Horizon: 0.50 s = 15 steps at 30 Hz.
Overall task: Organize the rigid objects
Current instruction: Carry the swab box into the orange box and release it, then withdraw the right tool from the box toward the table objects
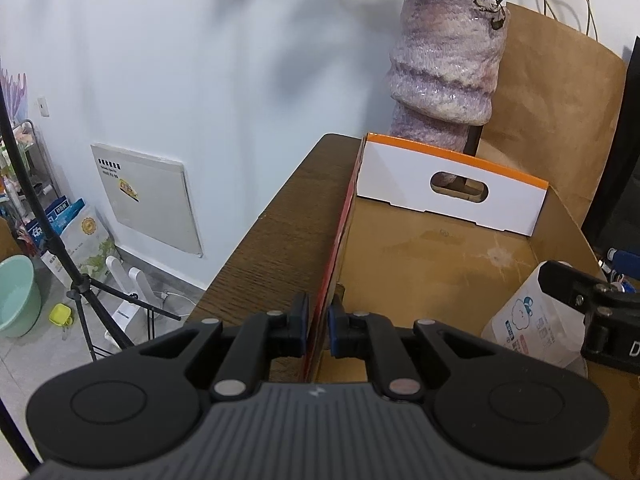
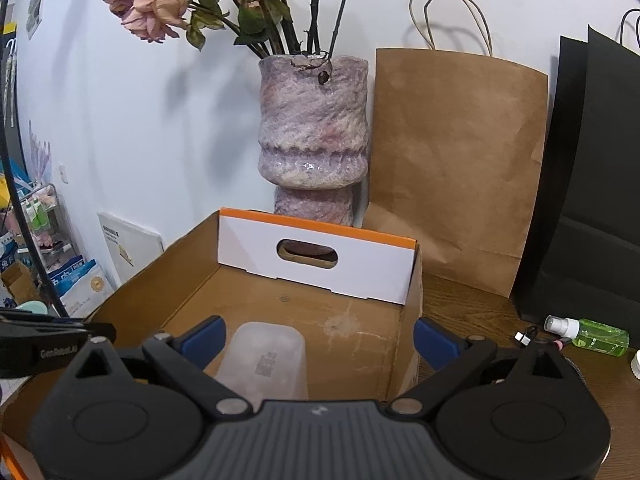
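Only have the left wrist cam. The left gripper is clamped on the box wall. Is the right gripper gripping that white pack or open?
Observer: Open. The right gripper stands wide over the white pack in the box, and neither pad presses on it.
Operator: Anything on the table to the right of the box?
Observer: A green spray bottle lying on its side on the table, with a small cable beside it.
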Each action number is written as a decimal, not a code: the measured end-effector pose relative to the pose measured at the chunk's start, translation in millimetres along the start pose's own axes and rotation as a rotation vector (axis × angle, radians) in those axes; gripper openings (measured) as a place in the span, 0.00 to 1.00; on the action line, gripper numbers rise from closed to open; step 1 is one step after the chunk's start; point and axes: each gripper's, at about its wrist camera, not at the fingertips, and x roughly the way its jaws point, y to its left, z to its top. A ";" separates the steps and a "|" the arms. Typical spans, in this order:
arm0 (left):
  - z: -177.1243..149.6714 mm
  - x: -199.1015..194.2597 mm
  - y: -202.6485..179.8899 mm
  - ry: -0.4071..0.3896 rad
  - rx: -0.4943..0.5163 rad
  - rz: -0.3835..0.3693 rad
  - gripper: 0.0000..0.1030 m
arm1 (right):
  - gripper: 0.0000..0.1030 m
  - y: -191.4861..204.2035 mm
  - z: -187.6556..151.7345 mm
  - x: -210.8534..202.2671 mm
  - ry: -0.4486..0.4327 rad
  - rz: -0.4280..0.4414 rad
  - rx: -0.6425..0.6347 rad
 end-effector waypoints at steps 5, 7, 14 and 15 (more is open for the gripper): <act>3.4 0.7 2.7 0.013 -0.030 -0.014 0.10 | 0.98 1.0 -0.1 -0.6 -0.005 0.003 -0.010; 5.0 1.6 4.5 0.019 -0.048 -0.022 0.10 | 0.98 2.0 0.0 -0.8 -0.006 0.002 -0.014; 7.1 3.7 4.3 0.015 -0.072 -0.023 0.11 | 0.98 3.1 0.1 -0.7 -0.008 0.005 -0.020; 7.9 4.1 3.3 0.014 -0.071 -0.023 0.11 | 0.97 3.1 0.2 -0.5 -0.009 0.006 -0.020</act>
